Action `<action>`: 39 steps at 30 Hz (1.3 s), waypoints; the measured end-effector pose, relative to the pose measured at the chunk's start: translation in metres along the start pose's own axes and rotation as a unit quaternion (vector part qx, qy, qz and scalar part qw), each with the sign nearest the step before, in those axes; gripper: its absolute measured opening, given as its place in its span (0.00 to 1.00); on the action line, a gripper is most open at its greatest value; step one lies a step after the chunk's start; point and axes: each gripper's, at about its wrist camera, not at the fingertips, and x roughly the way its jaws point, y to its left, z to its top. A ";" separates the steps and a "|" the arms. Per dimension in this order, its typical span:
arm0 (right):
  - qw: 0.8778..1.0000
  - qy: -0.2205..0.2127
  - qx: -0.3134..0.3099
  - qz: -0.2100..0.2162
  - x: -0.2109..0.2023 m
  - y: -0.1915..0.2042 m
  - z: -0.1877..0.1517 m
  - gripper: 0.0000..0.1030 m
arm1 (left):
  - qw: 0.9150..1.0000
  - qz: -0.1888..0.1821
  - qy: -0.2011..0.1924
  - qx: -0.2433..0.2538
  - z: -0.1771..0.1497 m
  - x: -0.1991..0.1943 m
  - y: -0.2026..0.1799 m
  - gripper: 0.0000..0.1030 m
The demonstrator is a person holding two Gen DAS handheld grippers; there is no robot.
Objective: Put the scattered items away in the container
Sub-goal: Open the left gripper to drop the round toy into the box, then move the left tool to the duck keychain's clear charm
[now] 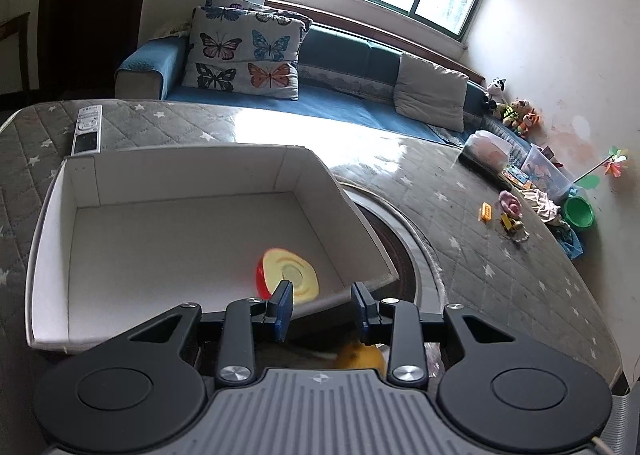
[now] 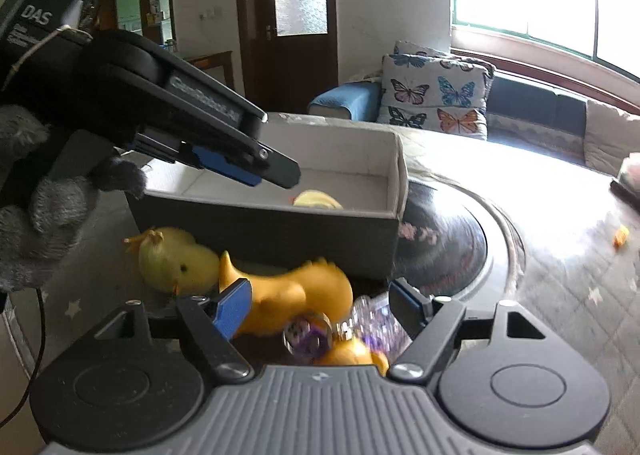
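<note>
The box point(image 2: 280, 231) stands on the quilted worktop point(image 1: 500, 255) with one toy already inside: a yellow disc point(image 1: 290, 273) on a red base, lying just ahead of the left gripper point(image 1: 322, 309), whose jaws hang apart over the box's near rim with nothing between them. The right gripper point(image 2: 316, 307) is outside the box, its jaws standing wide with the orange duck point(image 2: 296, 295) lying loose between them, and the pads are not pressing on it yet. Just left of those jaws lies a pale yellow duck point(image 2: 172, 259), and close under them a clear purple bauble point(image 2: 308, 333) and a second small orange toy point(image 2: 352, 355). The step in hand looks like picking up the orange duck. To do it well, I would lower the right jaws so both pads straddle the duck's body rather than its neck or tail, and keep the right pad clear of the bauble so only one toy is caught. Rubber gives, so close firmly. The lift must clear the box's near wall, which stands directly ahead of the jaws, and the left gripper should draw aside so the two do not meet over the box.
</note>
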 end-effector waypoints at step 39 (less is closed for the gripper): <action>0.997 0.040 0.059 -0.006 -0.003 -0.014 -0.041 0.37 | 0.997 -0.053 0.039 0.025 -0.058 0.001 -0.040 0.34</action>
